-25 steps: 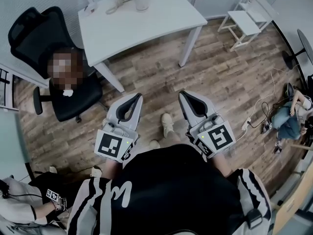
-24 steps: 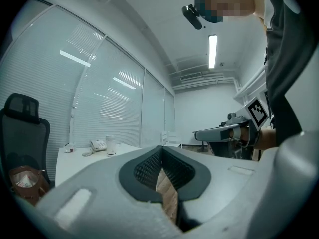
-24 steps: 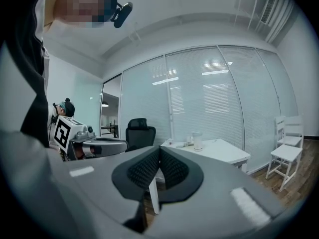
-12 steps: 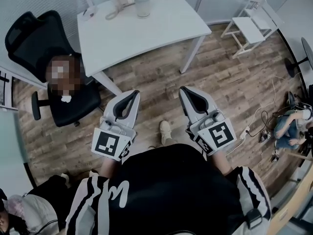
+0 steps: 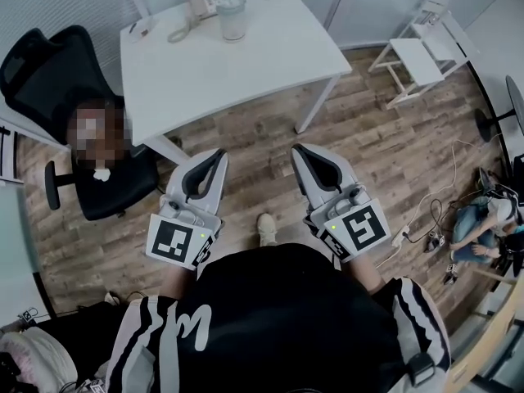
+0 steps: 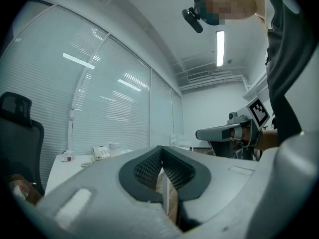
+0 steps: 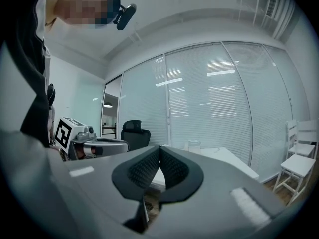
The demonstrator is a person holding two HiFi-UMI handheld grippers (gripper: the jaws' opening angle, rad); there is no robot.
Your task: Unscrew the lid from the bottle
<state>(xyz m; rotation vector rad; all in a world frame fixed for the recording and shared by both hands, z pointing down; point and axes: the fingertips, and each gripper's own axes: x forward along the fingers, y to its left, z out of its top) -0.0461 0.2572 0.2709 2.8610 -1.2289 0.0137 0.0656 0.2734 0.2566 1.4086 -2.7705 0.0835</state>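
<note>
**Plank floor, white table, both tongs clenched short of it**

A floor of brown wood planks (image 5: 385, 146) fills the room, and the white table (image 5: 246, 64) stands on it ahead of the person. On the near side of the table, above bare floor and clear of its edge, the left gripper (image 5: 214, 158) and the right gripper (image 5: 300, 151) are held side by side and level, both pointing towards it. In the left gripper view the ribbed pads (image 6: 149, 166) of the left gripper (image 6: 161, 151) meet at the tips with nothing between them. The right gripper view shows the right gripper (image 7: 160, 151) clenched in the same way, and empty. The person's shoe (image 5: 266, 229) shows on the planks between and below the two.

The bottle (image 5: 232, 16), a pale translucent one, stands upright at the far edge of the table with its lid (image 5: 231, 1) apparently on it, well apart from both grippers. A telephone (image 5: 199, 2) sits just beside it, its coiled cord trailing over the tabletop.

A black office chair (image 5: 49, 72) is drawn up at the table's left side. A white folding chair (image 5: 417, 56) stands off the table's right corner. Nearer than that, well to the table's right, a white cable (image 5: 438, 191) runs across the floor. Beyond the table rise glass walls with lowered blinds (image 7: 219, 113), and a ceiling strip light (image 6: 220, 47) glows overhead
</note>
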